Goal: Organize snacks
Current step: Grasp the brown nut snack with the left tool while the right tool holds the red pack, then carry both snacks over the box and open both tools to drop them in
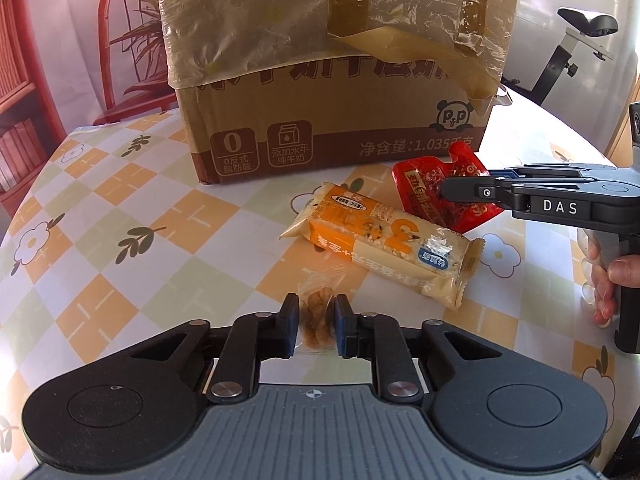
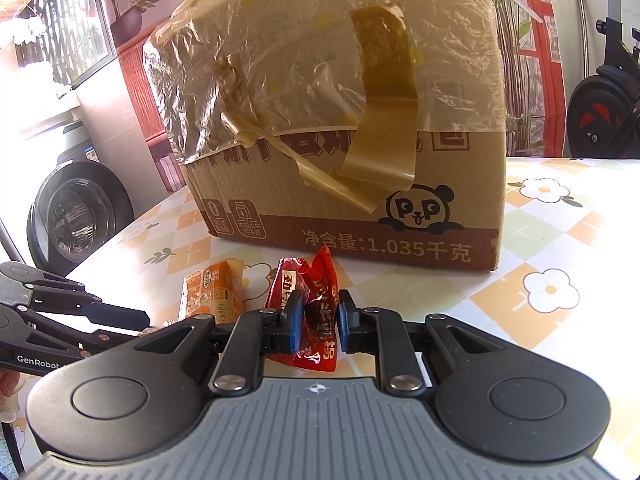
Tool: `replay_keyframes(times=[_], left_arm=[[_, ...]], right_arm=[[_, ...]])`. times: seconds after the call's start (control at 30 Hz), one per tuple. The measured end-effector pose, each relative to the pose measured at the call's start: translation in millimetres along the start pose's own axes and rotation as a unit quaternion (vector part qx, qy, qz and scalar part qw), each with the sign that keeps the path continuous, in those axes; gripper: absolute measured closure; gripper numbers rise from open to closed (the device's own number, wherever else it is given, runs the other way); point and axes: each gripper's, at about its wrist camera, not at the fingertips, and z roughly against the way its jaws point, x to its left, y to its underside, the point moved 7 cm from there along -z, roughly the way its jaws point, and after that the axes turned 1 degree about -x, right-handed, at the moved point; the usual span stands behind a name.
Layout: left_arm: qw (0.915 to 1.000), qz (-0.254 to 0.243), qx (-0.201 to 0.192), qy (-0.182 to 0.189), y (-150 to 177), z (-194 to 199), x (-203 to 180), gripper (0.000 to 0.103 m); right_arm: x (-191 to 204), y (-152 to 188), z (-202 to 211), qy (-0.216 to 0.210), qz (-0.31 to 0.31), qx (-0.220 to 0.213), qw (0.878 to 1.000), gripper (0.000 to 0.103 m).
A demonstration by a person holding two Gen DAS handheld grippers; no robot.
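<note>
My left gripper [image 1: 316, 308] is shut on a small brown snack in a clear wrapper [image 1: 317, 320], low over the tablecloth. Just beyond it lies an orange and cream snack bar [image 1: 384, 240], flat on the table. My right gripper [image 2: 319, 312] is shut on a crumpled red snack packet [image 2: 316, 354], which rests on the table beside the bar [image 2: 212, 292]. From the left wrist view the right gripper [image 1: 452, 190] reaches in from the right onto the red packet [image 1: 424, 184]. A tall cardboard box [image 1: 320, 80] wrapped in plastic film and tape stands right behind the snacks.
The table [image 1: 120, 220] wears a checked cloth with flowers and leaves. A hand [image 1: 604, 280] grips the right tool's handle. Off the table are a red chair [image 1: 128, 40], a washing machine [image 2: 76, 216] and an exercise bike [image 2: 600, 100]. The box [image 2: 340, 120] blocks the far side.
</note>
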Motion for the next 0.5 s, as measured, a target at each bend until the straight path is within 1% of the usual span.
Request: replay_keyframes(times=[0.1, 0.2, 0.3, 0.4, 0.5], left_arm=[[0.9999, 0.011, -0.006, -0.011, 1.7, 3.9, 1.7, 0.085], [0.9991, 0.034, -0.022, -0.014, -0.6, 11.8, 6.9, 0.085], [0.9974, 0.053, -0.046, -0.013, -10.7, 25.1, 11.6, 0.085], [0.9948, 0.072, -0.071, -0.010, -22.4, 40.5, 15.3, 0.085], [0.9927, 0.079, -0.091, -0.011, -31.4, 52.3, 15.8, 0.085]], right_arm=[[-0.3, -0.4, -0.4, -0.001, 0.000, 0.000, 1.000, 0.084], [-0.3, -0.7, 0.0, -0.004, 0.000, -0.001, 1.000, 0.084], [0.0, -2.4, 2.8, 0.000, -0.001, -0.011, 1.000, 0.084], [6.9, -7.0, 7.8, 0.006, 0.020, -0.014, 1.000, 0.085], [15.2, -11.6, 17.4, 0.003, 0.045, -0.023, 0.999, 0.085]])
